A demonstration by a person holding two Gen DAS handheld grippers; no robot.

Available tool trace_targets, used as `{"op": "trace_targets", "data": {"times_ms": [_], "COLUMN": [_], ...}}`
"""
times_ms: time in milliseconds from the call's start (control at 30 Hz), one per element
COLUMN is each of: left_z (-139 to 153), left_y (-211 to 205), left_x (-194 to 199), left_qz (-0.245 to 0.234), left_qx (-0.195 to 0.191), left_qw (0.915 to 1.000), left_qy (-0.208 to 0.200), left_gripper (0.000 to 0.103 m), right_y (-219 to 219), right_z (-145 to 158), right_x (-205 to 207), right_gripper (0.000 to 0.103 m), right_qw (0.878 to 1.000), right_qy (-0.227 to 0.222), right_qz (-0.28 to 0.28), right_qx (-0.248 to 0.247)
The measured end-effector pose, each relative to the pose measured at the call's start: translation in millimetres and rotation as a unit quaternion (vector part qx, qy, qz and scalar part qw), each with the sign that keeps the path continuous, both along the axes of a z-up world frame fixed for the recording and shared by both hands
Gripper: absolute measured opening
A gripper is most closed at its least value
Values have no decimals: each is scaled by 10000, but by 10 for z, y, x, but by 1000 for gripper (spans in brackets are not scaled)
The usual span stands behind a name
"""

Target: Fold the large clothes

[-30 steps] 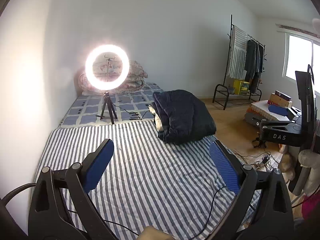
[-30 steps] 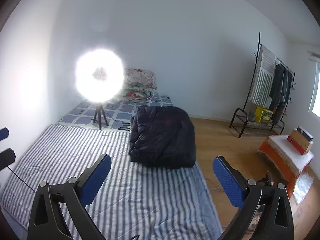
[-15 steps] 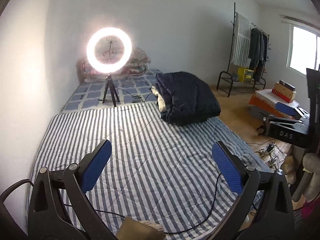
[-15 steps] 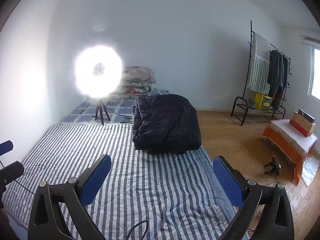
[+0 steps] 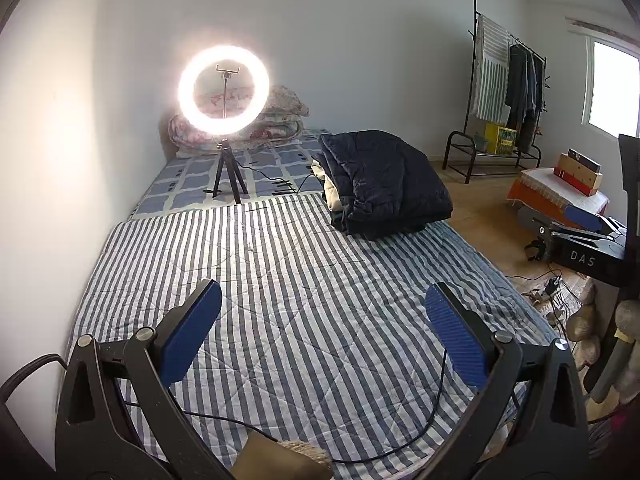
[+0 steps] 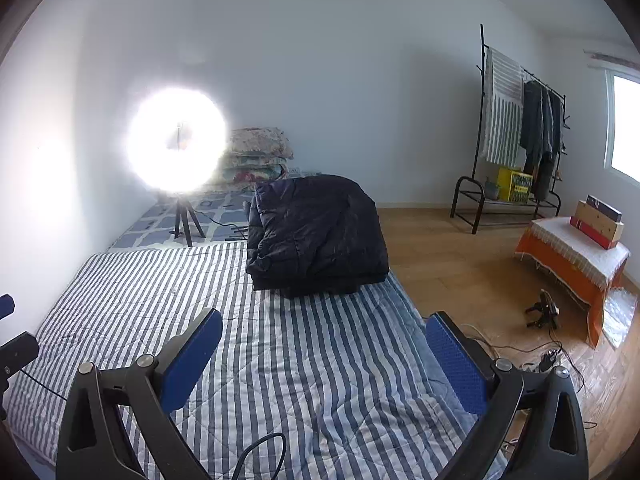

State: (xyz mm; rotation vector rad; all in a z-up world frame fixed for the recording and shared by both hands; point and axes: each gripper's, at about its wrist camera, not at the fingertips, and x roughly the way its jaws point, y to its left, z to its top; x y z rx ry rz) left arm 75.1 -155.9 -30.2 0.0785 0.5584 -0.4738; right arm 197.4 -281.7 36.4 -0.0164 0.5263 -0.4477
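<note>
I see the striped bedspread [image 5: 304, 304] filling the lower half of both views, its stripes running away from me toward the far wall. On it, at centre frame in the right wrist view and right of centre in the left, lies the dark padded jacket [image 6: 316, 236], already bundled into a thick folded heap. Its long axis runs away from the camera, along the stripes, with the rolled edge facing left; in the left wrist view a pale garment [image 5: 330, 196] peeks out beneath that left edge. The heap sits near the bed's right-hand edge, just in front of the checked sheet [image 5: 192, 176].

The clothes rack [image 6: 516, 136] stands at the right of the frame on the wooden floor. The ring light [image 5: 222, 90] glows upper left on its tripod, with folded floral quilts [image 6: 256, 156] behind it.

My left gripper [image 5: 322, 310] hovers above the near bedspread, fingers spread wide, holding nothing. My right gripper [image 6: 324, 346] hangs likewise, level, blue pads [image 6: 454, 356] wide apart, well short of the jacket. A black cable [image 5: 400, 436] trails across the bed's near edge.
</note>
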Motion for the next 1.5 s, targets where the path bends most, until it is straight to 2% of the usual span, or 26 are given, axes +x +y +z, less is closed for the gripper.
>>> {"op": "trace_targets", "data": {"times_ms": [233,1500], "left_z": [29,87], "left_y": [-11,-58], "left_x": [-48,-121], "left_qz": [6,9], "left_qx": [50,117], "left_qw": [9998,9992], "left_qy": [-186,-370], "left_gripper": [103,103], "right_y": [-6,-11], "right_z": [-27,-102], "right_x": [36,49], "right_gripper": [103,103], "right_qw": [10000,9999], "right_qy": [34,124], "right_qz": [0,-49], "right_qx": [69,73]}}
